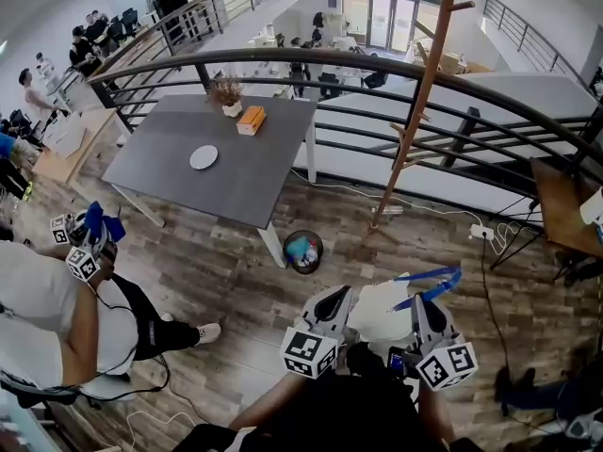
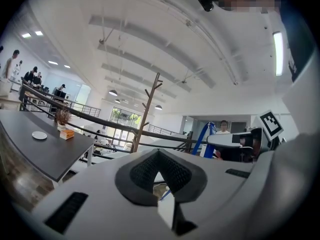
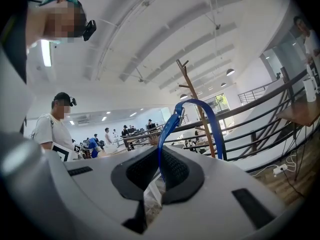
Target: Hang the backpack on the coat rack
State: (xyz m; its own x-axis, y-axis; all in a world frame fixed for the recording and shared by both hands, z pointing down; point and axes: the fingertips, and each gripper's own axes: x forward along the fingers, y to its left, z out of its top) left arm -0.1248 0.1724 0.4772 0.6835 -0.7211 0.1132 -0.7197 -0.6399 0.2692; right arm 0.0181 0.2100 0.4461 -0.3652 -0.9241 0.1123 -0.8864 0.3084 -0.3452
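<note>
Left tool (image 2: 159, 154), right tool (image 3: 159, 156) tight on backpack (image 1: 377, 314) (right: strap (image 1: 429, 285)); coat rack (image 1: 415, 111) well apart.

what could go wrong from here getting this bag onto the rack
1. The right gripper pinches only the thin blue strap, so the white backpack may swing or slip loose.
2. The coat rack is slim with short pegs. The strap loop could miss a peg or perhaps nudge the rack over.
3. A trash bin and a power strip lie on the floor near its base, a possible trip hazard.
</note>
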